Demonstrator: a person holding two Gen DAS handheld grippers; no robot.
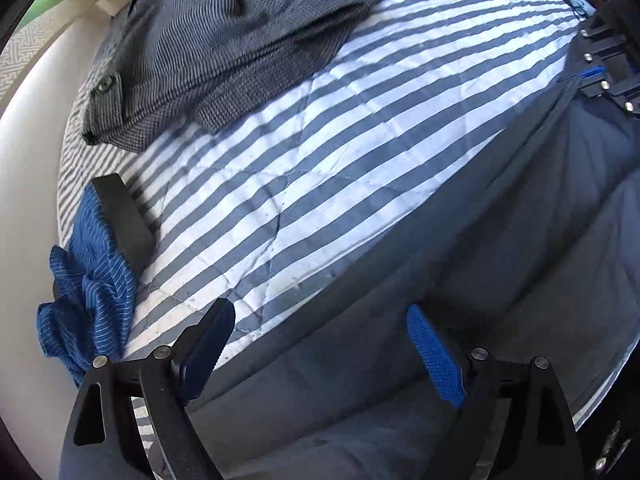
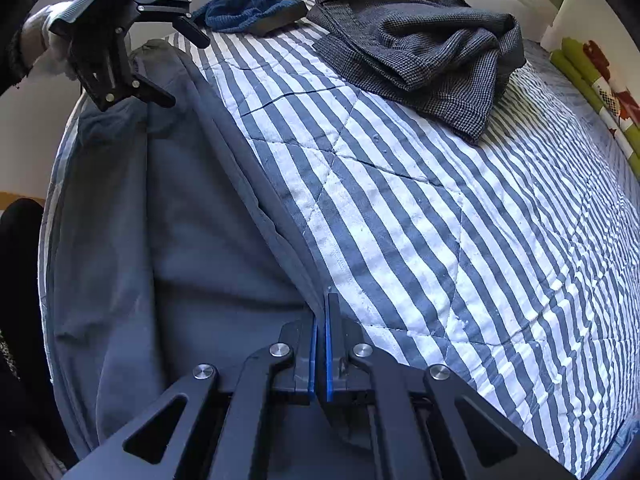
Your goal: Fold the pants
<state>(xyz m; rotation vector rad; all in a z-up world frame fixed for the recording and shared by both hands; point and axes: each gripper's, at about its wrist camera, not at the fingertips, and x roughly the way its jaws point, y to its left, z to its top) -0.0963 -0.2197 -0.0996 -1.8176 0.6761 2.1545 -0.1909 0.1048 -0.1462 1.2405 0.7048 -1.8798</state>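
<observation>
Pants (image 2: 168,216) lie lengthwise along the bed (image 2: 440,240) edge, seemingly folded leg on leg, so we judge cross folds remain; our right hand-held gripper (image 2: 322,312) pinches their edge, our left hand-held gripper (image 1: 320,344) hovers open above them.

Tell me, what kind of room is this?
Probably a bedroom. A striped quilt covers what looks like a bed, with grey-blue pants laid along its edge. Checked dark trousers and a crumpled blue striped cloth lie further off, like laundry waiting to be folded.
</observation>
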